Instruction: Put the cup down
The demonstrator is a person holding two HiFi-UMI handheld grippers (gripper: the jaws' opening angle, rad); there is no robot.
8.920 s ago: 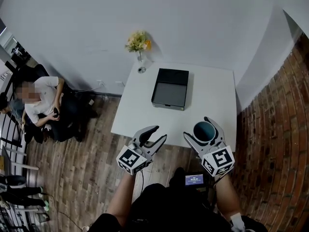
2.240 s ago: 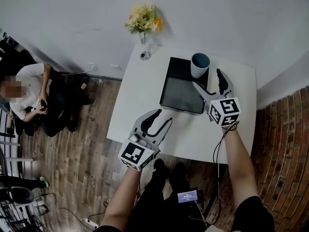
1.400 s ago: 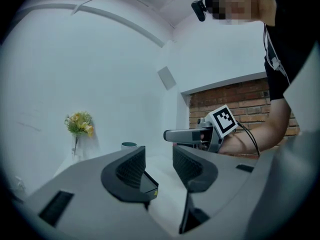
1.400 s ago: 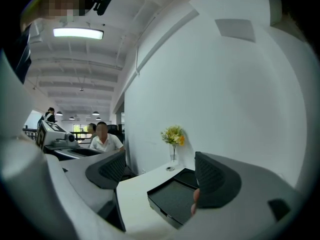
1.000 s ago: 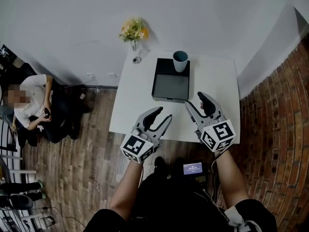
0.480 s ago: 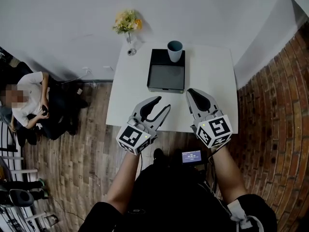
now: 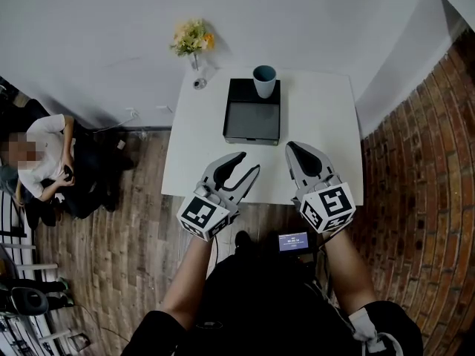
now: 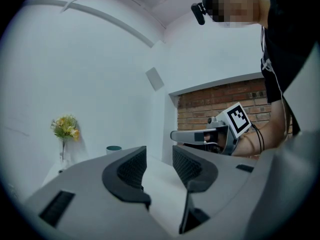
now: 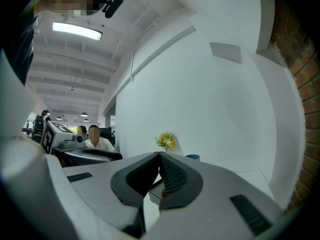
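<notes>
A teal cup (image 7: 263,81) stands upright on the far right corner of a black tray (image 7: 251,117) on the white table (image 7: 326,132). It also shows far off as the cup (image 8: 113,148) and the cup (image 9: 192,157). Both grippers hover level at the table's near edge, well short of the cup. My left gripper (image 7: 249,163) is open and empty, as the left gripper (image 8: 159,156) view confirms. My right gripper (image 7: 292,147) has just been closing; the right gripper (image 9: 160,158) has its jaws together with nothing between them.
A small vase of yellow flowers (image 7: 192,38) stands at the table's far left corner against the white wall. A seated person (image 7: 46,162) is on the left over the wooden floor. A brick wall (image 7: 419,162) runs along the right.
The right gripper's jaws went from open to shut, empty. Both grippers drew slightly back toward the table's near edge. The cup, earlier carried by the right gripper, stays on the tray.
</notes>
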